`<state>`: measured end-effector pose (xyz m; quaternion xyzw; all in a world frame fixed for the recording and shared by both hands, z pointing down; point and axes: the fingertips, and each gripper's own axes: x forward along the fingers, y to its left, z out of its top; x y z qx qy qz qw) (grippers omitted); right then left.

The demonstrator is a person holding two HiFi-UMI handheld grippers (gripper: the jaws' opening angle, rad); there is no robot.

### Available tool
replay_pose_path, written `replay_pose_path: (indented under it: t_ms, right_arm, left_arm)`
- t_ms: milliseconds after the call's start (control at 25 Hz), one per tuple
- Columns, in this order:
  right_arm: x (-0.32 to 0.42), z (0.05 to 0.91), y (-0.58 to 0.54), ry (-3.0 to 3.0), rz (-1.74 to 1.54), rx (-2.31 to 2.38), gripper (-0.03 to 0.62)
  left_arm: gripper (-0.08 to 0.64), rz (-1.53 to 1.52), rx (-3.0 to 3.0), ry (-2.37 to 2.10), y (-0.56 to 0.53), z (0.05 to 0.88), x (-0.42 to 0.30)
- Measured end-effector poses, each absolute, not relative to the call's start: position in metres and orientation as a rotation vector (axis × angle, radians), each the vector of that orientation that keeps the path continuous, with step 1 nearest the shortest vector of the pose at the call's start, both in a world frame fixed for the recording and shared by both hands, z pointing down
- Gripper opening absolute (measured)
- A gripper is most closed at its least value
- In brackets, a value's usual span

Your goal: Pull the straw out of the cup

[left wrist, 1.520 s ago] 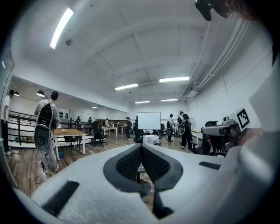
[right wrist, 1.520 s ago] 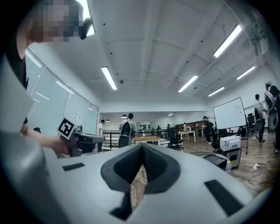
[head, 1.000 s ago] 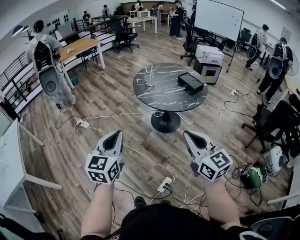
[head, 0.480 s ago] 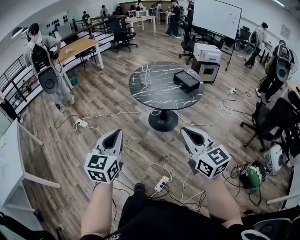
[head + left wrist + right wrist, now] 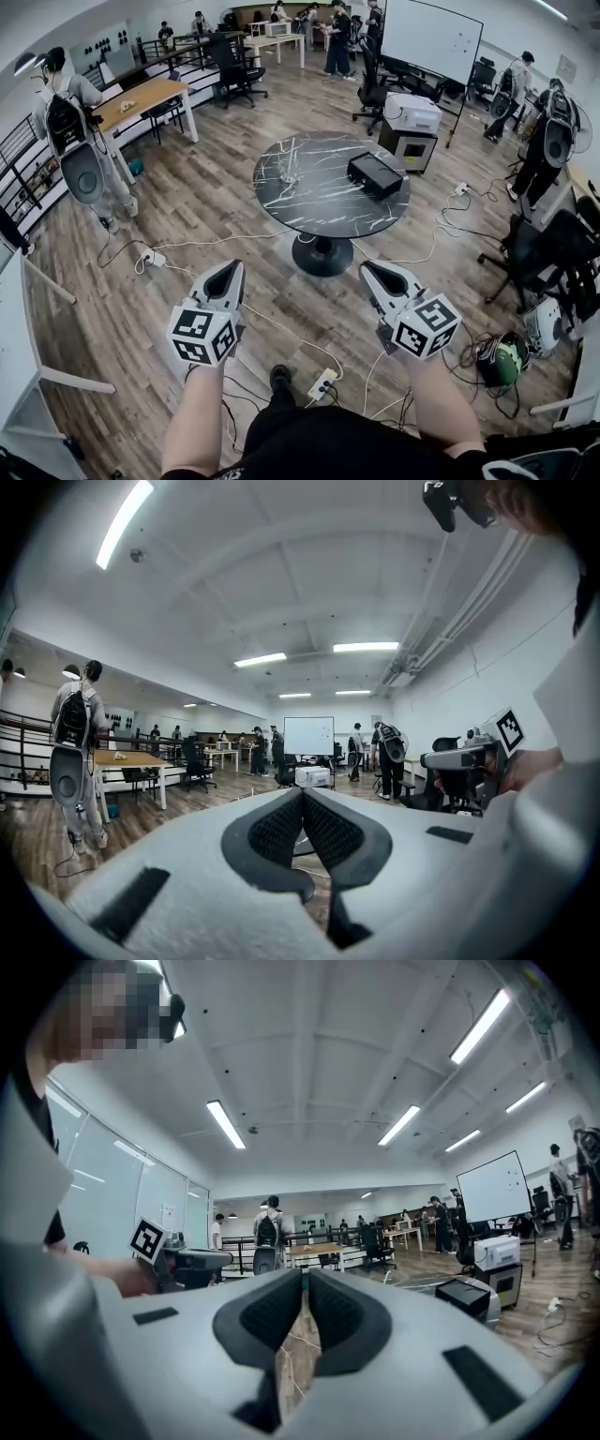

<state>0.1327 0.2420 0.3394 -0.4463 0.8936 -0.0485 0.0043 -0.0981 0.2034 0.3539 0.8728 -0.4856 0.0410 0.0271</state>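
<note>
A small clear cup (image 5: 289, 169) with thin straws standing in it sits on the left part of a round black marble table (image 5: 319, 202), well ahead of me. Both grippers are held out over the wooden floor, short of the table and apart from the cup. My left gripper (image 5: 236, 266) has its pads (image 5: 281, 827) together with nothing between them. My right gripper (image 5: 367, 267) points at the table; its jaws are opening, a narrow slit shows between the pads (image 5: 336, 1314), and nothing is in it. The cup is hidden behind the jaws in both gripper views.
A black box (image 5: 375, 174) lies on the table's right half. Cables and a power strip (image 5: 323, 382) trail over the floor by my feet. Office chairs (image 5: 534, 253) stand to the right, a wooden desk (image 5: 141, 94) and a person with a backpack (image 5: 70, 141) to the left.
The table with the cup has drawn nearer and shifted a little in the head view as I walk toward it. Both grippers keep their places in front of me.
</note>
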Motion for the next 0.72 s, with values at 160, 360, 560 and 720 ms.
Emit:
replay_pose_path:
  t_ms: [160,360,560,720]
  right_arm:
    - [0.114,0.345,0.19,2.807,-0.185,-1.418,0.063]
    - [0.086,0.348,0.125,2.801,-0.218,-1.453,0.138]
    - [0.06,0.355,0.075,2.801,-0.245,-1.5,0.183]
    - [0.044,0.361,0.056,2.806,-0.261,-1.524,0.19]
  left_arm:
    - [0.011,0.119,2.672,-1.478,0.148,0.363,-0.12]
    - [0.011,0.134,2.67,-1.437,0.087,0.373,-0.146]
    - [0.011,0.149,2.666,-1.398,0.042,0.387,-0.17]
    - [0.011,0.146,2.663,-1.37,0.023,0.394,-0.186]
